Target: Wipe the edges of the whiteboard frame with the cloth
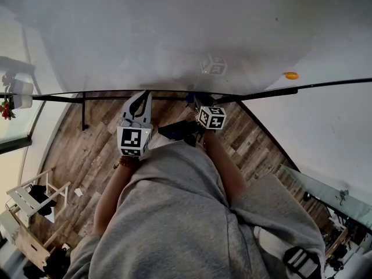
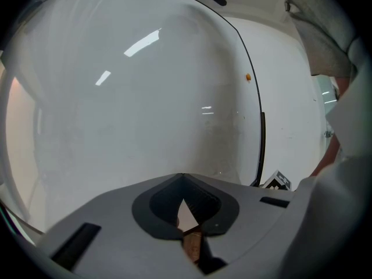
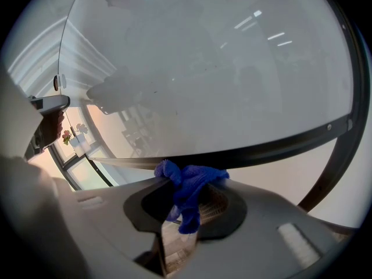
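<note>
Cloth (image 3: 192, 182), blue, pinched in closed jaws of right gripper (image 3: 185, 197), bunched at tips just short of frame (image 3: 273, 147) bottom rail; contact unclear. Rail runs sideways across jaws, so wipe likely follows that line. Left gripper (image 2: 185, 205) closed, empty, further left along frame.

- We hold both grippers out ahead of our chest, the left gripper (image 1: 139, 100) just beside the right gripper (image 1: 196, 104).
- Our left gripper's jaws are closed tip to tip, with nothing between them.
- Our right gripper's jaws are clamped on a bunched blue cloth (image 3: 190, 186).
- Our left forearm (image 1: 109, 199) and right forearm (image 1: 224, 170) are bare, and both angle inward as they reach forward.
- The left marker cube (image 1: 134, 140) and right marker cube (image 1: 211, 117) sit at the grippers' rear ends, nearest us.
</note>
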A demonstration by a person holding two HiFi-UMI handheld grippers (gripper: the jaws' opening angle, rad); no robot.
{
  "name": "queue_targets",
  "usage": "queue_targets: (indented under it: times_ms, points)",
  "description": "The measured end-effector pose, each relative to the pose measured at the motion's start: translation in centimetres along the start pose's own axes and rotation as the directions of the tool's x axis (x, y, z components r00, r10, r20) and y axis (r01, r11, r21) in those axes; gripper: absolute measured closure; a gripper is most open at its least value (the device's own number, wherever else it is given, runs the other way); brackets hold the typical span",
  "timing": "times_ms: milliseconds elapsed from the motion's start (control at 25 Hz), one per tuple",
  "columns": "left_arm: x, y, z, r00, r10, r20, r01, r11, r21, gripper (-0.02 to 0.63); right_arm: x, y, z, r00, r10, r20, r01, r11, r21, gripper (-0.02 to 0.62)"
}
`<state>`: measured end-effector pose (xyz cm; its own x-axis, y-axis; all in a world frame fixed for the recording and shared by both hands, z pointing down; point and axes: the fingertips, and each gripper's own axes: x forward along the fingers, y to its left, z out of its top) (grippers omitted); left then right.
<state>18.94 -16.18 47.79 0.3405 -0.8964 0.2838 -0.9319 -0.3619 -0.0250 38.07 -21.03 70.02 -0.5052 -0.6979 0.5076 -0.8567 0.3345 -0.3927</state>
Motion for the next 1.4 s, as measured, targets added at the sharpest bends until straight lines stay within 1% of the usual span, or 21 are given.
queue_targets:
  times_ms: [320, 640, 960, 1080, 1240, 1400]
  points:
    - [-0.6, 2.6, -0.3, 1.000, -0.015, -0.016, 0.015, 1.000, 0.004, 0.597, 1.1, 2.2, -0.4, 1.000, -0.009, -0.017, 0.009, 1.000, 0.003, 0.492]
    - [-1.2, 3.8, 0.3, 0.998, -0.058, -0.026, 0.058, 0.998, 0.013, 0.597, 2.5, 5.1, -0.6, 1.000, 0.008, -0.022, -0.008, 1.000, -0.004, 0.492]
    - [-2.7, 7.0, 0.0, 0.998, -0.042, -0.036, 0.043, 0.999, 0.009, 0.597, 3.7, 7.3, -1.0, 1.000, -0.008, -0.023, 0.008, 1.000, 0.016, 0.492]
    - [-3.6, 8.7, -0.2, 0.999, -0.021, -0.037, 0.021, 1.000, 0.000, 0.597, 4.3, 8.1, -1.1, 1.000, -0.013, -0.019, 0.014, 1.000, 0.022, 0.494]
    - [-4.7, 11.1, -0.7, 0.999, 0.016, -0.045, -0.017, 1.000, -0.015, 0.597, 5.5, 10.2, -1.4, 0.999, 0.013, -0.032, -0.012, 1.000, 0.009, 0.494]
    - [-6.1, 12.7, -1.4, 0.998, 0.033, -0.057, -0.035, 0.999, -0.033, 0.597, 6.6, 12.0, -1.7, 0.998, 0.036, -0.046, -0.036, 0.999, -0.002, 0.494]
